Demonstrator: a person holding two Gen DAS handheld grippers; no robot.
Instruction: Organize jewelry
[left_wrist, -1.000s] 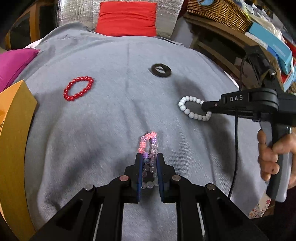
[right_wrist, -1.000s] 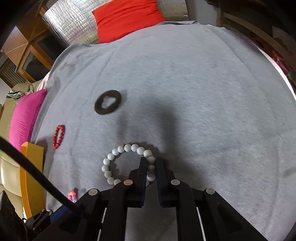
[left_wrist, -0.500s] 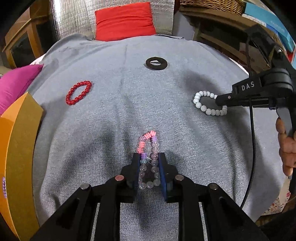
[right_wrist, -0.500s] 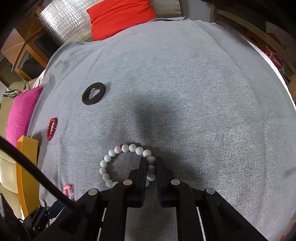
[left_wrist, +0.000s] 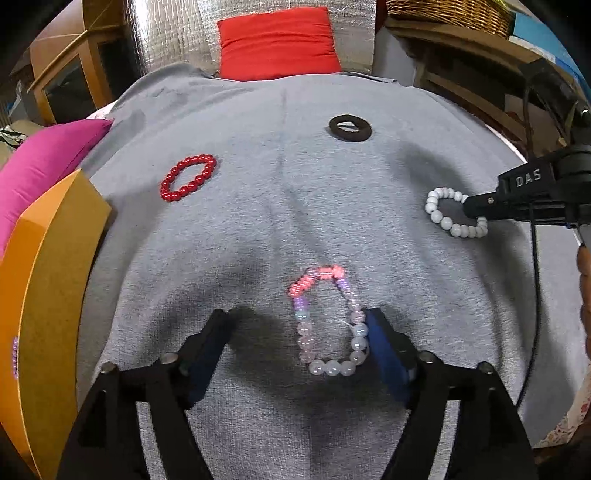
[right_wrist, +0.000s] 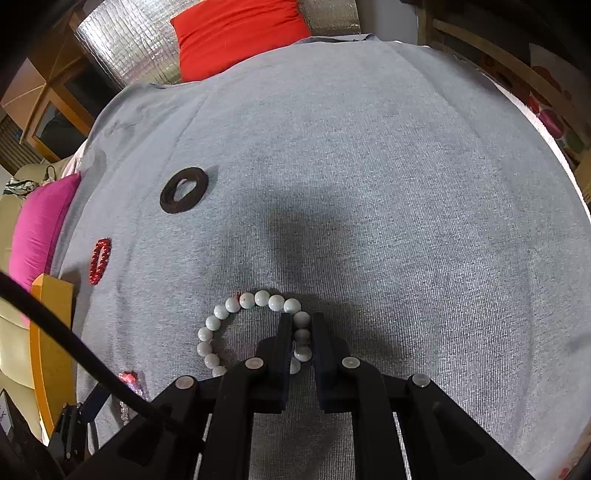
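Item: pink-and-clear bead bracelet (left_wrist: 327, 321), flat on the grey cloth (left_wrist: 258, 229) between the fingers of my left gripper (left_wrist: 295, 332), whose jaws have just been opening; they stand wide, the right blue pad beside the beads and the left pad well clear.

Item: white bead bracelet (right_wrist: 255, 325), on the cloth, one side clamped in my right gripper (right_wrist: 298, 328), jaws nearly together.

Item: red bead bracelet (left_wrist: 187, 177), far left on the cloth, apart.

Item: black ring (left_wrist: 350, 128), far side, apart.

Item: orange box (left_wrist: 44, 295), at the cloth's left edge.
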